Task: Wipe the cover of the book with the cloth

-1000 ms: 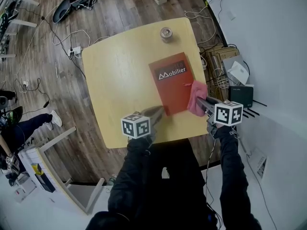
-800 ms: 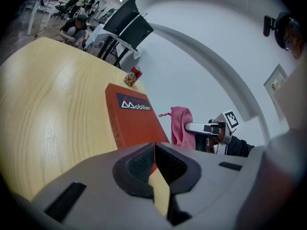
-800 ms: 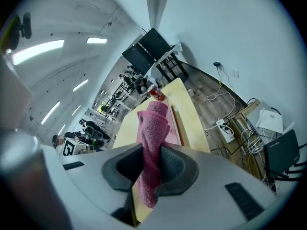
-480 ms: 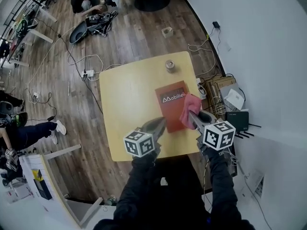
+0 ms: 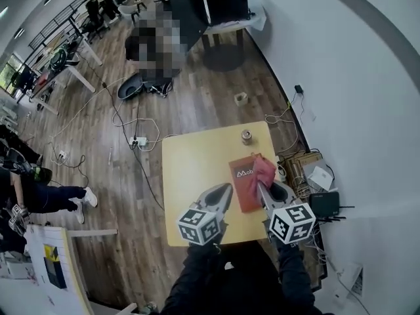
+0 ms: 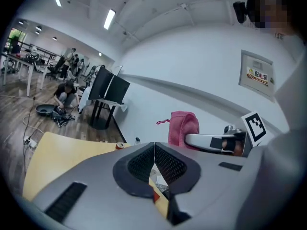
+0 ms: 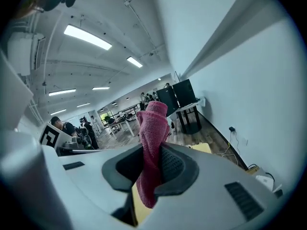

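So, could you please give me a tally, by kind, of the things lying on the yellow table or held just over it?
Book: 1
Cloth: 1
Small round can: 1
Total: 3

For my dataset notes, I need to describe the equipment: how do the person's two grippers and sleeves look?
Both the left gripper and the right gripper have light grey bodies and jaws lined with black textured pads. Each carries a white cube with black square markers. The person wears black sleeves.
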